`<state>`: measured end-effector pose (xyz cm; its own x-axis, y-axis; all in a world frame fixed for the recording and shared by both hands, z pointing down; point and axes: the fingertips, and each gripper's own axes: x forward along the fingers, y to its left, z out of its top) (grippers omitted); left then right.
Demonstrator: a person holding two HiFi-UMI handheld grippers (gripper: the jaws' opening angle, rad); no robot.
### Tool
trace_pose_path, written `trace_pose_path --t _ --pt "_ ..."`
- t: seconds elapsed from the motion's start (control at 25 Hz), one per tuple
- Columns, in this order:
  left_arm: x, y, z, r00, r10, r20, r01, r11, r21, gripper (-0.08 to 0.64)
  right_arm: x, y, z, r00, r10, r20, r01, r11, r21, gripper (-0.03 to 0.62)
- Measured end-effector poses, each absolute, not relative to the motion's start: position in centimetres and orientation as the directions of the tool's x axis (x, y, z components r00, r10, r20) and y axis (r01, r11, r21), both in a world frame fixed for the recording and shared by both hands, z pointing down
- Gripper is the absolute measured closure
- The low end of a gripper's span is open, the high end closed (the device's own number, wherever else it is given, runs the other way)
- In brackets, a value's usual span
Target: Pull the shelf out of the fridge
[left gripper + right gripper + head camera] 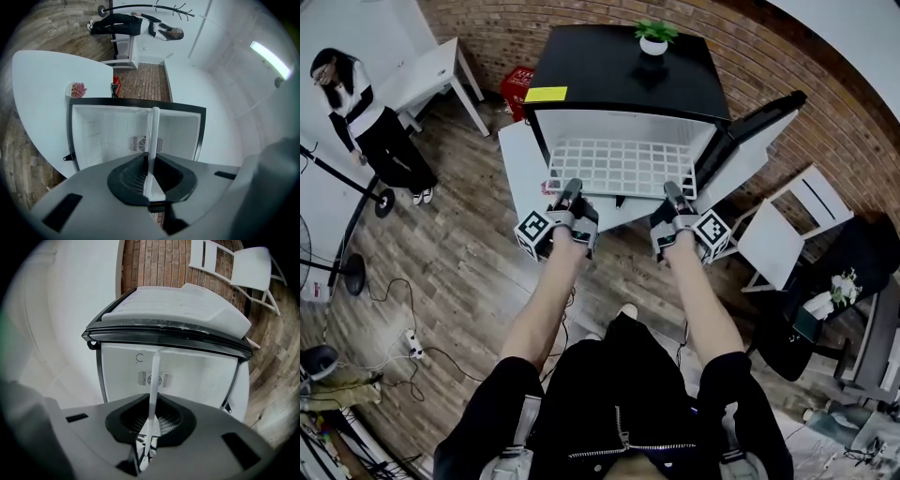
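1. Head view: the white wire-grid shelf (pixel 623 167) lies flat and sticks out of the open front of the small black-topped fridge (pixel 619 70).
   - Its long axis runs left to right across the cabinet, and its front edge points toward the person.
   - The left hand-held gripper (pixel 572 192) and right hand-held gripper (pixel 672 194) each pinch that front edge, one near each corner.
   - Risk: if one side is pulled harder than the other, the grid would probably skew and bind on the side walls.
   - Risk: its right corner could also knock the open black-and-white fridge door (pixel 750 141) just beside it.

2. Left gripper view: the shelf (pixel 152 136) shows edge-on as a thin white strip running away into the fridge (pixel 108 136).
   - The left hand-held gripper (pixel 151 176) is clamped on its near end.
   - Risk: the wire is slim, so I judge it could slip through the pads under a sharp tug.

3. Right gripper view: the right hand-held gripper (pixel 151 420) is likewise closed on the shelf (pixel 153 380), which again shows edge-on.
   - Risk: once the rear edge leaves its supports, the far end may sag or drop.
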<state>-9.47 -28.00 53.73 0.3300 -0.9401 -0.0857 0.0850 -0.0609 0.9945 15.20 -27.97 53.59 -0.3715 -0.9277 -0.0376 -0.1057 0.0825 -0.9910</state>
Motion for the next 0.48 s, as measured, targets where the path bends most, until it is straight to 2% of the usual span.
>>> trace_pose_path --t 0.48 --pt "-9.8 -24.2 54.2 0.341 -0.935 -0.093 0.091 -0.066 0.994 0.523 14.9 -24.2 53.8 -0.378 -0.925 -0.038 -0.104 0.083 -0.991 0.561"
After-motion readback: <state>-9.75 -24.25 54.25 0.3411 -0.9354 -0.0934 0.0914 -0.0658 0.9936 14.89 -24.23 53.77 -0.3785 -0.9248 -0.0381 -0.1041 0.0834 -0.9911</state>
